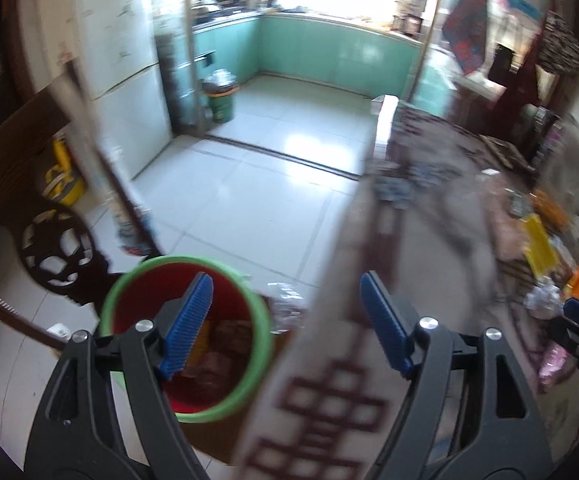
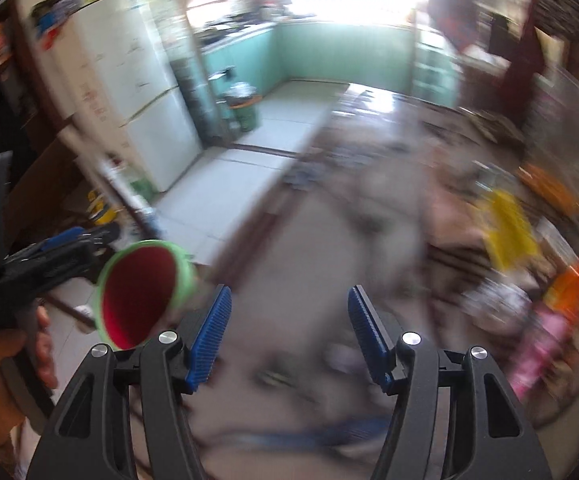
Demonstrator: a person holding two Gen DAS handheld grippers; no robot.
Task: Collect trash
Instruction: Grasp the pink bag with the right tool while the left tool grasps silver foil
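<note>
A red bin with a green rim [image 1: 187, 336] stands on the floor beside the table, with wrappers inside. My left gripper [image 1: 287, 322] is open and empty, its left finger over the bin's mouth, its right finger over the table edge. My right gripper [image 2: 289, 332] is open and empty above the patterned tablecloth [image 2: 313, 280]. The bin [image 2: 141, 292] and the left gripper [image 2: 77, 240] show at the left of the right wrist view. Trash lies at the table's right: a yellow wrapper [image 2: 507, 228], an orange packet [image 2: 569, 284], a pink packet [image 2: 541, 340]. The view is blurred.
A white fridge [image 1: 129, 60] stands left. A second green bin [image 1: 221, 100] sits by the kitchen doorway. A carved dark wood chair [image 1: 57, 248] is left of the red bin. Tiled floor [image 1: 249, 200] lies between table and fridge.
</note>
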